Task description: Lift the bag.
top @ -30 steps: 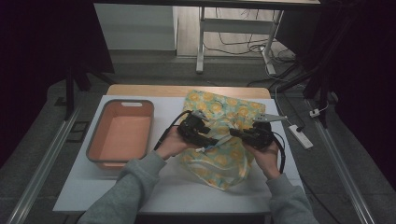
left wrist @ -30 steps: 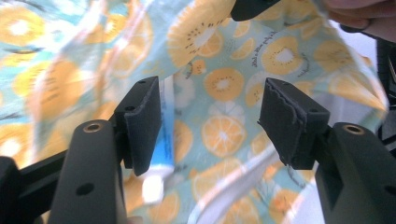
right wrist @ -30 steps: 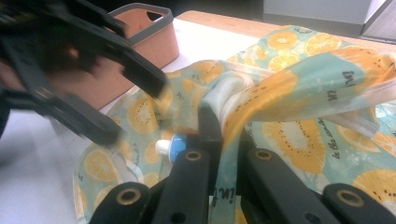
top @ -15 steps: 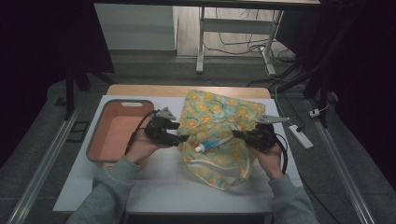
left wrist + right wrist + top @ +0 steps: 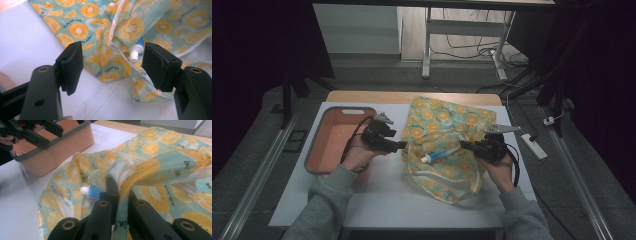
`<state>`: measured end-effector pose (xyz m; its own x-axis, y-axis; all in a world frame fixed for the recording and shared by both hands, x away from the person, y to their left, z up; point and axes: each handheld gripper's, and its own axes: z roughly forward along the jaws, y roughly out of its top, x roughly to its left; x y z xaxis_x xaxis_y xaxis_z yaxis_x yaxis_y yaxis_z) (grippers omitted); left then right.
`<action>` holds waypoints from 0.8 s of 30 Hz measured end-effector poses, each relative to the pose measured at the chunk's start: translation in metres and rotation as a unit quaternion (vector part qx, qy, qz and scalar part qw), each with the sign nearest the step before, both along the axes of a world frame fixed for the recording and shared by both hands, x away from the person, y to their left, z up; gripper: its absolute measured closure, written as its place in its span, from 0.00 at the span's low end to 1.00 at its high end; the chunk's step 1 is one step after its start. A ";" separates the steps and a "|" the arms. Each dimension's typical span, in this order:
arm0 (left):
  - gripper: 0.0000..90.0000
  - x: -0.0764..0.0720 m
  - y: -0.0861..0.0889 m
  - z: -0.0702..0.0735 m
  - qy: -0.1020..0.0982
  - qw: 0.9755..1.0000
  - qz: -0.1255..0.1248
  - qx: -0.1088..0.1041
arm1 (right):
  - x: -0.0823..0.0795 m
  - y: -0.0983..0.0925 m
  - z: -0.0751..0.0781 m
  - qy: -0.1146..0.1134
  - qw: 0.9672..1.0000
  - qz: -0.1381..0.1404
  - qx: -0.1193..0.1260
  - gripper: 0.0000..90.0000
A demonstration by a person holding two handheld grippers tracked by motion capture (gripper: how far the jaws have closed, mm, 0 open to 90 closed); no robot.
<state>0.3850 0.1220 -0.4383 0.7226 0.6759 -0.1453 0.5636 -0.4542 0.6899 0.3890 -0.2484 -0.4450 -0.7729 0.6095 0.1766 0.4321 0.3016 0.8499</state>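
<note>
A teal cloth bag (image 5: pixel 447 125) printed with orange slices lies on the white table. A blue tube with a white cap (image 5: pixel 439 155) pokes out of its mouth, cap to the left. My right gripper (image 5: pixel 463 145) is shut on a bunched fold of the bag (image 5: pixel 160 167), just right of the tube (image 5: pixel 93 192). My left gripper (image 5: pixel 403 145) hovers at the bag's left edge. Its jaws have just been opening and hold nothing. Between its fingertips (image 5: pixel 112 60) I see the bag (image 5: pixel 80 28) and the tube's cap (image 5: pixel 135 53) farther off.
A salmon bin with a grey rim (image 5: pixel 319 130) stands at the table's left, right behind my left hand. Bare white tabletop (image 5: pixel 382 195) lies in front of the bag. A white power strip (image 5: pixel 534 146) rests off the table's right side.
My left gripper has pulled leftward from the bag's middle to its left edge near the bin. The tube now shows in the bag's mouth. The right gripper has stayed put.
</note>
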 end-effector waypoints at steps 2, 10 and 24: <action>0.37 0.004 -0.006 -0.003 0.006 1.000 -0.001 0.000 | 0.000 0.000 0.000 -0.001 1.000 0.000 -0.002 0.99; 0.38 0.019 -0.040 -0.017 0.037 0.999 -0.005 0.036 | 0.001 -0.003 0.000 -0.001 1.000 -0.003 -0.001 0.99; 0.90 0.025 -0.043 -0.037 0.079 0.995 -0.014 0.068 | -0.001 -0.002 0.001 -0.004 1.000 -0.001 -0.003 0.99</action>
